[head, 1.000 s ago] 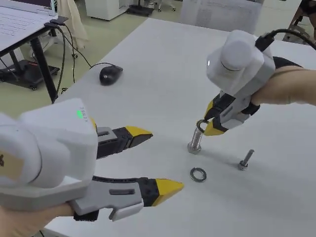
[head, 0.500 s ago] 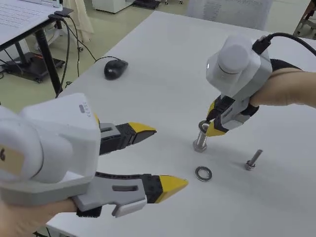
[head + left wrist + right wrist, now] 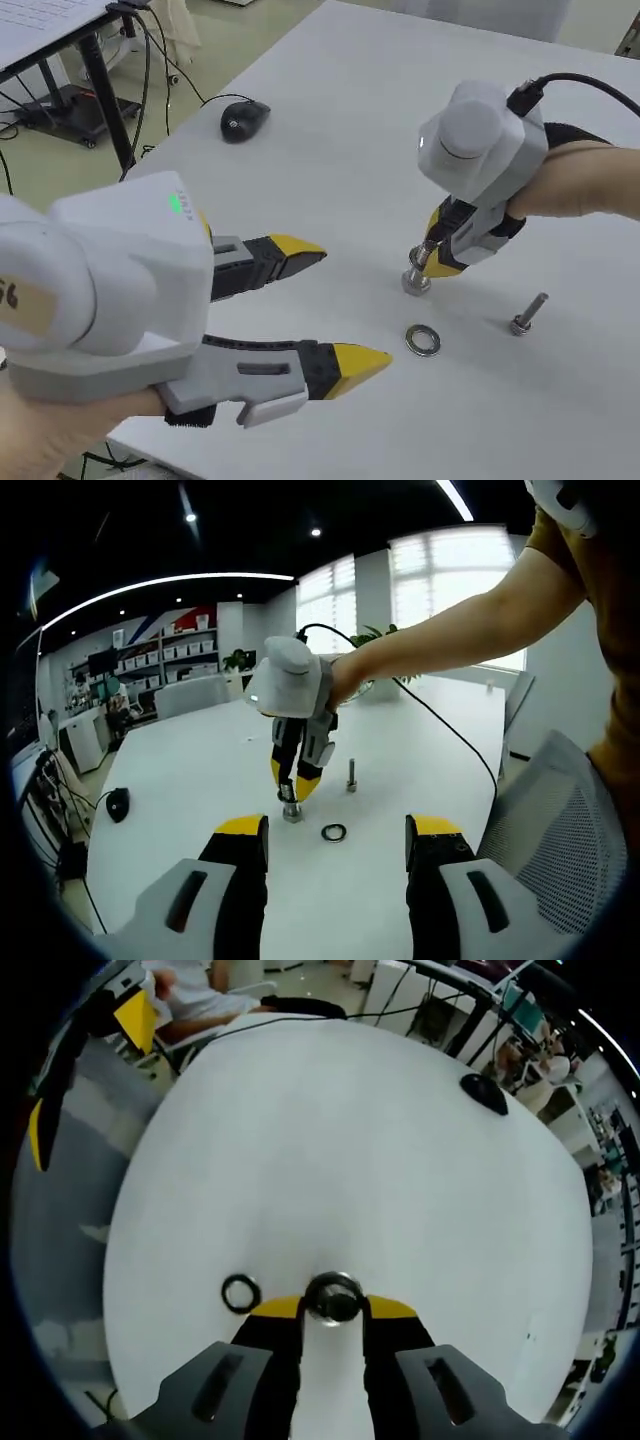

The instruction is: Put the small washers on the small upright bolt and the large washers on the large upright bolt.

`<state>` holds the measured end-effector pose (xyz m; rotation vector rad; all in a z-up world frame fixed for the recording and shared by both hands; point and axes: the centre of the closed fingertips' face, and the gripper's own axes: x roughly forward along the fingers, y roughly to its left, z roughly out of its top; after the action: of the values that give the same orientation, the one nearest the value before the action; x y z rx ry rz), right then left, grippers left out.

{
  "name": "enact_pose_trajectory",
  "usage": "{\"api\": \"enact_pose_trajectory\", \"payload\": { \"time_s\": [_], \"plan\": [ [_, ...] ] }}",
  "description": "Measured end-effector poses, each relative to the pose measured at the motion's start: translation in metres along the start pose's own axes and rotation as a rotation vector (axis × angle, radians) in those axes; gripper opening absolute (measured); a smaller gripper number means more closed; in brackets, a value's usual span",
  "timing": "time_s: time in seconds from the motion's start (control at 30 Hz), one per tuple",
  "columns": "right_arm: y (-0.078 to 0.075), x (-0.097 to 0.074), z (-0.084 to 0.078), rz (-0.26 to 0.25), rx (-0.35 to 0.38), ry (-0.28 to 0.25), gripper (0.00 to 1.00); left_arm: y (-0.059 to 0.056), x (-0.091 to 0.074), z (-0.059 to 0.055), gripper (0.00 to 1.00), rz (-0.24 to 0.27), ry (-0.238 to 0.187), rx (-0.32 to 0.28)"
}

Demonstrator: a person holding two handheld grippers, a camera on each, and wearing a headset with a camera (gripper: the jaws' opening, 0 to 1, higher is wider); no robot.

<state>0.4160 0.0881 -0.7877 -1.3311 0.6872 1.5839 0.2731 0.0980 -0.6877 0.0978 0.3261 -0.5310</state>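
The large bolt [image 3: 416, 278] stands on its head on the white table [image 3: 330, 150]. My right gripper [image 3: 438, 256] is down over its top, shut on a large washer [image 3: 334, 1297] that rings the bolt's tip [image 3: 335, 1300]. Another washer [image 3: 423, 340] lies flat just in front of the bolt, also seen as washer [image 3: 240, 1293] and washer [image 3: 334, 832]. The small bolt [image 3: 527, 314] stands to the right, apart from both. My left gripper [image 3: 335, 305] hovers open at the near left with nothing between its fingers, and faces the right gripper [image 3: 295, 780] and large bolt [image 3: 292, 811].
A black mouse [image 3: 245, 120] lies near the table's left edge, far from the bolts. A desk leg and cables [image 3: 105, 85] stand on the floor beyond that edge. Bare tabletop stretches between the left gripper and the bolts.
The right gripper has come down with the washer from just above the large bolt's tip onto the bolt. The left gripper has stayed open; the head camera shifted.
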Motion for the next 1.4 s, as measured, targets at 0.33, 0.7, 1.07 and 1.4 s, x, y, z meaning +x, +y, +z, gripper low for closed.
{"api": "enact_pose_trajectory", "payload": {
  "time_s": [0.33,0.7,1.07,1.4],
  "plan": [
    [0.004,0.019,-0.007,0.011,-0.003,0.012,0.23,-0.001,0.004,-0.001,0.54,-0.011,0.007,-0.005],
    [-0.001,0.029,-0.012,0.018,0.002,-0.02,0.24,0.001,0.004,-0.001,0.54,-0.009,0.005,-0.007],
    [0.003,0.005,-0.022,-0.015,0.037,-0.035,0.24,-0.003,-0.001,0.003,0.54,-0.004,0.009,0.009],
    [0.024,-0.022,-0.03,-0.054,0.09,-0.073,0.24,-0.019,-0.007,0.013,0.54,-0.014,0.004,0.044]
  ]
}}
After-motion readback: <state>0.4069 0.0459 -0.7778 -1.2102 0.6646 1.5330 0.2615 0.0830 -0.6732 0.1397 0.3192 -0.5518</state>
